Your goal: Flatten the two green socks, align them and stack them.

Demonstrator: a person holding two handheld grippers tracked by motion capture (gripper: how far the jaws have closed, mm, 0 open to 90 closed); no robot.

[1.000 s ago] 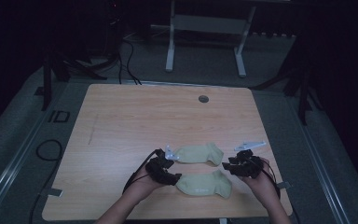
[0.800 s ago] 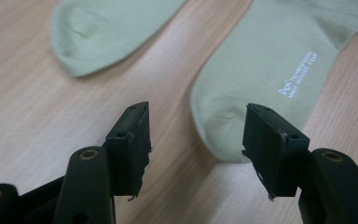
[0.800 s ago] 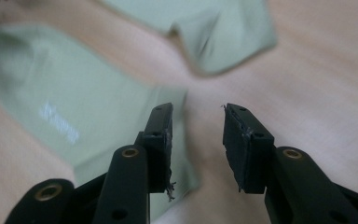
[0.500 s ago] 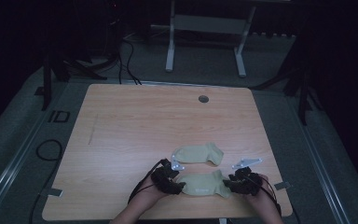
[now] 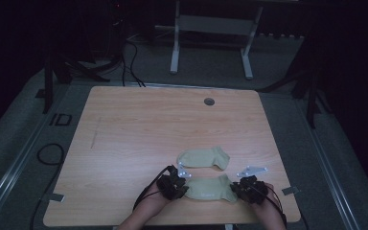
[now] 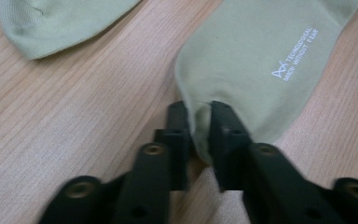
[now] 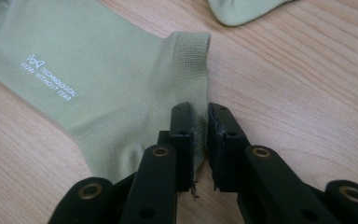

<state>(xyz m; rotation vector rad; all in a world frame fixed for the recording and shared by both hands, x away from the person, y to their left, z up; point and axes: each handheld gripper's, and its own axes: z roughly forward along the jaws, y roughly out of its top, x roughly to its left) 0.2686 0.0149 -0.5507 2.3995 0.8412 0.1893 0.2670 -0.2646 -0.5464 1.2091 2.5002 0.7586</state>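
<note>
Your left gripper has just closed its jaws on the toe end of the near sock; your right gripper has just pinched its cuff edge. Two pale green socks lie on the bench, the second sock just beyond. White print seems to read "TECHNOLOGICAL… WITHOUT FEAR".

High view overhead facing forward, gripper views close, sharing sock
</note>
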